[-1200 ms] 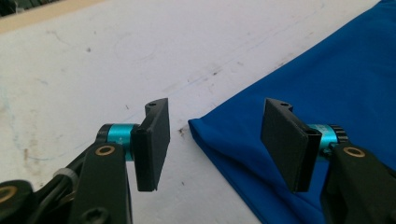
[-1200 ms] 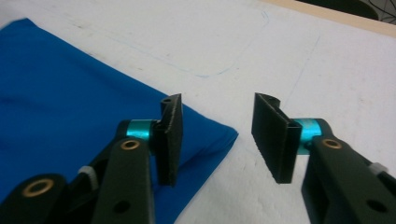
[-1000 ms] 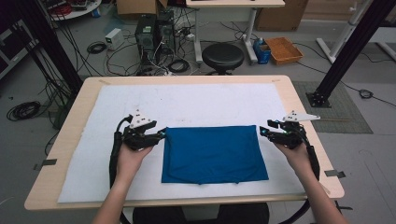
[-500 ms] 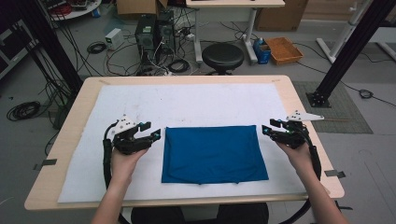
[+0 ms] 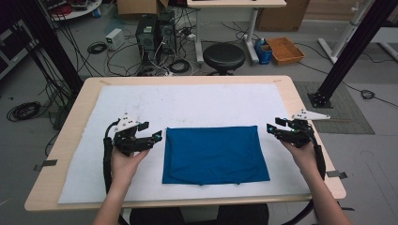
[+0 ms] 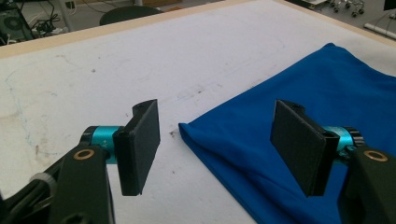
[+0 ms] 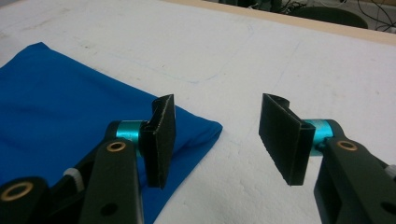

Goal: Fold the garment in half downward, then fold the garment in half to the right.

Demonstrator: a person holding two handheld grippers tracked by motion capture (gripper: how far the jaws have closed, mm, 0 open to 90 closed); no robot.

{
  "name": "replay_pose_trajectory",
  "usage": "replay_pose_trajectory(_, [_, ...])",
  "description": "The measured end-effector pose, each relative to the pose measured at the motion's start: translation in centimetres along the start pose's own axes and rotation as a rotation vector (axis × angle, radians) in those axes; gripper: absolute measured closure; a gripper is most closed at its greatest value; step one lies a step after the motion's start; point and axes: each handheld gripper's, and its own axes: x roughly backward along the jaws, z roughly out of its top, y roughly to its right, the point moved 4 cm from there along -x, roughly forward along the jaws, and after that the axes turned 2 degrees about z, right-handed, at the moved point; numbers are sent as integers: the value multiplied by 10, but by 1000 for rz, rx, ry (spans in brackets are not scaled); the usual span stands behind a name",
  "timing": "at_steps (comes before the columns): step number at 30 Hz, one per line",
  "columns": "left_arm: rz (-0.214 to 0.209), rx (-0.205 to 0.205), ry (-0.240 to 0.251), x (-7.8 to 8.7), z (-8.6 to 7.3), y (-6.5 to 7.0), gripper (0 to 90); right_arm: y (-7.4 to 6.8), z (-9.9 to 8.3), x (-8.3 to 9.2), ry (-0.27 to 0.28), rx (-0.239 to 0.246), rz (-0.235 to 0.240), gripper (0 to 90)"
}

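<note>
A blue cloth [image 5: 216, 154] lies folded into a flat rectangle on the white mat [image 5: 187, 103]. My left gripper [image 5: 157, 136] hovers just off the cloth's upper left corner. Its jaws have just been opening and now stand wide. In the left gripper view the cloth [image 6: 327, 93] has a corner reaching into the gap of the left gripper [image 6: 219, 144], and no pad presses on it. My right gripper [image 5: 271, 129] is open at the cloth's upper right corner. In the right gripper view the cloth [image 7: 56, 102] lies behind the left jaw of the right gripper [image 7: 222, 140], and the gap holds bare mat.
The mat covers most of a wooden table [image 5: 300, 108]. Beyond its far edge stand a black stool [image 5: 224, 55], computer cases [image 5: 152, 33] and loose cables on the floor. A black frame post [image 5: 356, 42] rises at the right.
The left gripper has drawn a little to the left, off the cloth's left edge, and its jaws have spread. The cloth lies as before. The right gripper has hardly moved.
</note>
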Motion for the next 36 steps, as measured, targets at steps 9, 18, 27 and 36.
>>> replay_pose_trajectory(9, [-20, 4, -2, 1, -1, 2, 331, -1, 1, 0, 0, 6, 2, 460])
replay_pose_trajectory(18, [-45, -14, 5, 0, 0, 8, 323, -2, 2, -4, -7, 8, 3, 456])
replay_pose_trajectory(27, [-48, -30, -1, -3, 0, 21, 324, -2, 2, -5, -8, 15, 3, 456])
replay_pose_trajectory(36, [-108, -34, -24, 10, -7, 40, 324, -4, 3, -4, -2, 21, 8, 456])
